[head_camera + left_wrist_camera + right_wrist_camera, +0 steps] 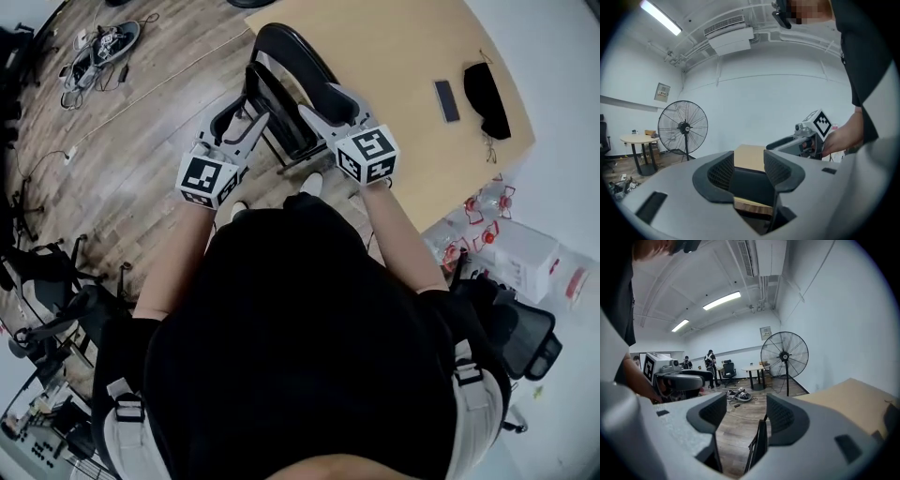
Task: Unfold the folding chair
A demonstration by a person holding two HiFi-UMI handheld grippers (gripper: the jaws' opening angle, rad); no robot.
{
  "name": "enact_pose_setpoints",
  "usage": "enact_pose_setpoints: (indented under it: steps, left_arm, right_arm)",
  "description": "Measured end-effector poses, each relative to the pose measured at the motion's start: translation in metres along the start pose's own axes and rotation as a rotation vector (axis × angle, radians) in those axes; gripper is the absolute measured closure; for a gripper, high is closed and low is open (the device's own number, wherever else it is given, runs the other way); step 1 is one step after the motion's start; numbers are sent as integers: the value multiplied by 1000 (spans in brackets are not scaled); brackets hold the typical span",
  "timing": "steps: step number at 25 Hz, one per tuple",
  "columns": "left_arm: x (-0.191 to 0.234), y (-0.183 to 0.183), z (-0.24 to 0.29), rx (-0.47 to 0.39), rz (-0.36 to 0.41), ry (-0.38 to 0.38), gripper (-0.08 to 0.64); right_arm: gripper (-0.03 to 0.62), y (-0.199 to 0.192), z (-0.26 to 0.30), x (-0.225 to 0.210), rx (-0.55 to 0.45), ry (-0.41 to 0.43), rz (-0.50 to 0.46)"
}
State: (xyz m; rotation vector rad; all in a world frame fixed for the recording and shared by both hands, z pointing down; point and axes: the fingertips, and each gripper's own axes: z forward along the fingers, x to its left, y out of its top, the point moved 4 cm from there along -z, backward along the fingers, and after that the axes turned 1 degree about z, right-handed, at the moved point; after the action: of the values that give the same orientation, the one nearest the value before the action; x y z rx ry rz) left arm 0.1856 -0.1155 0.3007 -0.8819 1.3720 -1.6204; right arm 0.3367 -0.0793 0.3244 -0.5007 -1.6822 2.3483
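My black top (300, 328) filled the near edge of the head view, arms reaching fwd. Next out were my left gripper (242, 122) and right gripper (319, 103), each w/ its marker cube, one either side of the black folded metal-frame chair (302, 56).

Left jaws stood apart. In the left gripper view a dark part of the chair (752, 185) showed in the gap, but the pads didn't look to be pressing on it. Right jaws were wide apart too, nothing clamped, w/ the chair's thin folded edge (761, 446) just below & beyond the gap.

The chair stood upright, closed flat, right by the near edge of the tan wooden table (394, 47), on the wood-plank floor (141, 141). Couldn't tell if it leaned on the table.

My read: rigid frame, no give, prob. moderate weight, so a two-gripper job. The smooth frame was likely slick under the pads, so I'd grip square on. Best holds imo: curved backrest top w/ one gripper, seat's front edge w/ the other, well clear of the hinges, which could nip. If only leaning, it might slide once pulled.

Further off on the table lay a dark flat phone (446, 100) & a black cloth piece (487, 98).
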Motion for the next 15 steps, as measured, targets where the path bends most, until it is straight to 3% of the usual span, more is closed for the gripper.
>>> enact_pose_setpoints:
  steps: [8, 15]
  left_arm:
    - [2, 1, 41, -28, -28, 142, 367]
    - [3, -8, 60, -55, -17, 213, 367]
  right_arm:
    - [341, -10, 36, -66, 174, 64, -43]
    - [341, -39, 71, -93, 368, 68, -82]
